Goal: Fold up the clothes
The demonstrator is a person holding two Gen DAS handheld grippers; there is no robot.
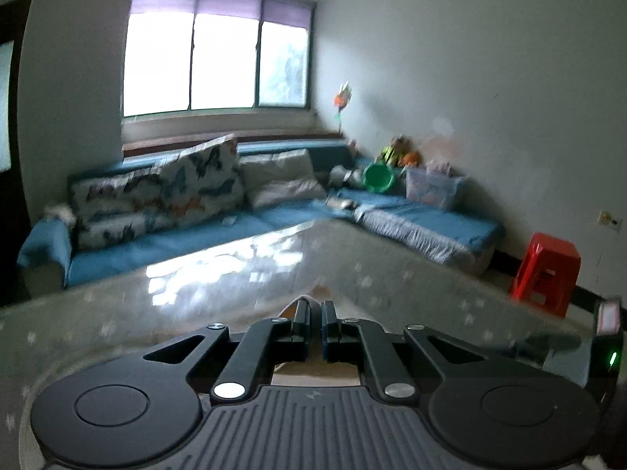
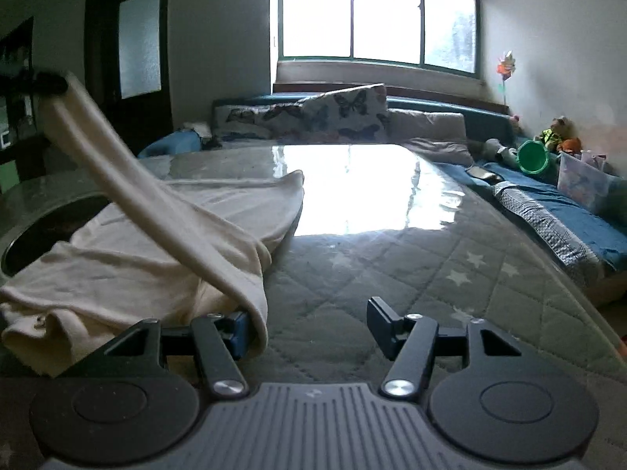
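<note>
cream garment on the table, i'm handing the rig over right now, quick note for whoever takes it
Left gripper: jaws shut on a strip of the cream garment, lifted up at far left.
Right gripper: jaws open, holding nothing; the cloth's edge drapes against the left one.
Most of the garment lies bunched on the table, left side.
Done: one part raised. Left: lay it over, smooth, finish the fold.

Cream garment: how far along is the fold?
Done: little; most of the cream garment lies rumpled on the table. In hand: the left gripper is shut on one end, lifting a taut strip up from the pile. The right gripper is open, cloth draped past one finger. Left: the folding itself.
</note>
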